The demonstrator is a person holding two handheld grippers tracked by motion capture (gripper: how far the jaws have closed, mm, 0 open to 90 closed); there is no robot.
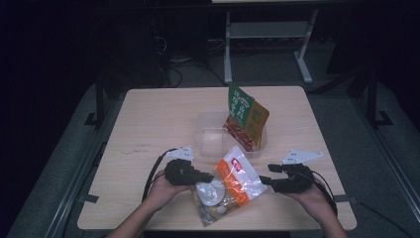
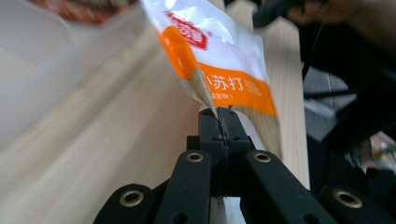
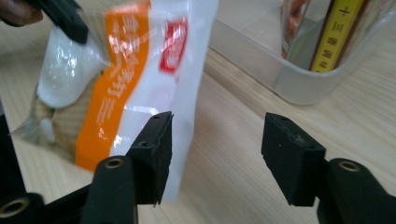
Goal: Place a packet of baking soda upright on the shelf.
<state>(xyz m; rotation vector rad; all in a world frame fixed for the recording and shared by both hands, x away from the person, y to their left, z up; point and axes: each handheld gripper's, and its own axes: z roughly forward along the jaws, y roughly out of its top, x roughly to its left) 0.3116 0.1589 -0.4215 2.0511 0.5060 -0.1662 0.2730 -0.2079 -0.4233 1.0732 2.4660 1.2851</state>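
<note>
A white and orange snack bag (image 1: 233,181) with a clear lower part lies tilted near the table's front edge, between my two grippers. My left gripper (image 1: 210,177) is shut on the bag's left edge; in the left gripper view the film (image 2: 224,56) is pinched between the closed jaws of that gripper (image 2: 218,114). My right gripper (image 1: 267,174) stands open just right of the bag. In the right gripper view the bag (image 3: 140,70) hangs behind and beside the left jaw, and the gap of that gripper (image 3: 217,140) shows bare table.
A clear plastic container (image 1: 208,141) sits mid-table behind the bag, with a green and orange pouch (image 1: 245,119) standing upright in it. The container's wall (image 3: 261,56) and the pouch (image 3: 336,32) show close ahead in the right gripper view. Wooden table (image 1: 148,119).
</note>
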